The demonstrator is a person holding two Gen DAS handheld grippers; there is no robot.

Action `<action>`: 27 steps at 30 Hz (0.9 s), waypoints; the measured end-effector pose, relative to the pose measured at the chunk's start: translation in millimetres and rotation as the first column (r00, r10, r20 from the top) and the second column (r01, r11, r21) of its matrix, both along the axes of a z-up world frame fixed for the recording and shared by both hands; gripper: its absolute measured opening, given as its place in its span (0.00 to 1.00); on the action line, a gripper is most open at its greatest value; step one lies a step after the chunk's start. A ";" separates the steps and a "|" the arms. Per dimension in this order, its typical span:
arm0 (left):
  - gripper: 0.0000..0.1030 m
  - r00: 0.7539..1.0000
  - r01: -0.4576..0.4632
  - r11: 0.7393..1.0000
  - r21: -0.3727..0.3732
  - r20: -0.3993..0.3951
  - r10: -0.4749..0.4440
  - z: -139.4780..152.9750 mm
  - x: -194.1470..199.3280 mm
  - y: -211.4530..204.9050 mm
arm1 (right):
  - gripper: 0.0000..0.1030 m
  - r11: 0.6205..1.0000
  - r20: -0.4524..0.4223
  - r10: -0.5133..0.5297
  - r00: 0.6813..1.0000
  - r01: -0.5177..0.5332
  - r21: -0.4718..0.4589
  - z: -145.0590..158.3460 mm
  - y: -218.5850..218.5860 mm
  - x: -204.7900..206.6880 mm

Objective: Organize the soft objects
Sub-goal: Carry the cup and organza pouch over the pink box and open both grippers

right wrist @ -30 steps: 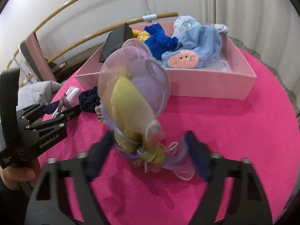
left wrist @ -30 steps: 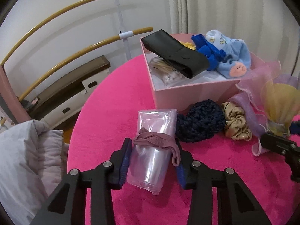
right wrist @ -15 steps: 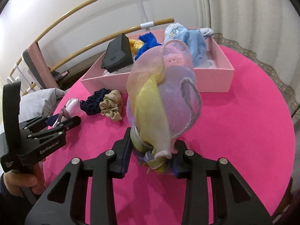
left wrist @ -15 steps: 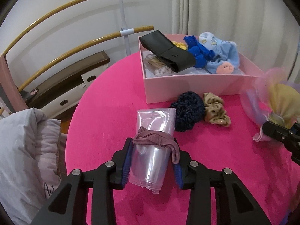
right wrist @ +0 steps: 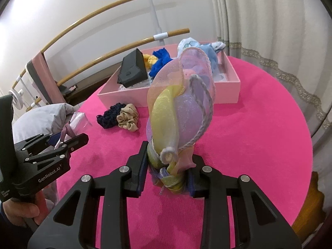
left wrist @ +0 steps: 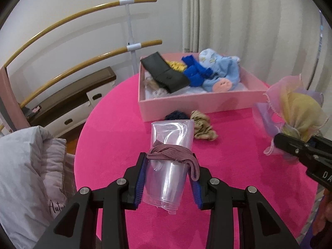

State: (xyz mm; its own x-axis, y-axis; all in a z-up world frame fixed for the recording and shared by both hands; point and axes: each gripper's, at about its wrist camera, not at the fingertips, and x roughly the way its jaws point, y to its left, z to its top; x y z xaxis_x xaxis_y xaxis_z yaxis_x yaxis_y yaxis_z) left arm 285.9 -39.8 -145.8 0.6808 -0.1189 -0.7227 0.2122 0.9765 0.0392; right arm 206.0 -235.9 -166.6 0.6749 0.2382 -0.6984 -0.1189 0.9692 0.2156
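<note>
My left gripper [left wrist: 169,178] is shut on a clear plastic roll [left wrist: 170,161] bound by a mauve elastic band [left wrist: 172,155], lifted over the pink tablecloth. My right gripper [right wrist: 166,176] is shut on the gathered base of a pastel organza pouch [right wrist: 182,112], yellow, lilac and peach, held upright off the table. The same pouch [left wrist: 298,112] shows at the right of the left wrist view. A pink box [left wrist: 199,103] at the back holds a black pouch [left wrist: 166,74], blue fabric and a light blue soft toy [left wrist: 222,72]. A navy scrunchie [right wrist: 110,114] and a beige scrunchie [right wrist: 128,118] lie before the box.
The round table [right wrist: 259,124] has a bright pink cloth and drops off on all sides. Grey bedding [left wrist: 27,176] lies to the left. Curved wooden rails [left wrist: 83,14] and a curtain [right wrist: 269,31] stand behind. A hand [right wrist: 20,211] holds the left gripper's handle.
The right gripper closed on the organza pouch's base and lifted it. The left gripper rose and pulled back from the box with the plastic roll still in its grip.
</note>
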 end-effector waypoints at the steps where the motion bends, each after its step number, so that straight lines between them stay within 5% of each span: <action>1: 0.34 1.000 0.002 1.000 -0.003 0.006 -0.002 3.8 -3.0 -1.0 | 0.28 1.000 0.005 -0.001 1.000 0.001 0.000 2.3 -0.1 -1.3; 15: 0.34 0.997 0.023 0.999 -0.025 0.070 -0.021 47.4 -26.8 -11.6 | 0.28 1.000 0.074 0.000 0.997 0.000 0.001 33.5 -5.9 -12.0; 27: 0.34 0.987 0.017 0.999 -0.033 0.159 -0.011 91.6 -0.5 -15.6 | 0.27 1.000 0.179 0.015 0.984 -0.011 -0.027 89.3 -12.0 16.3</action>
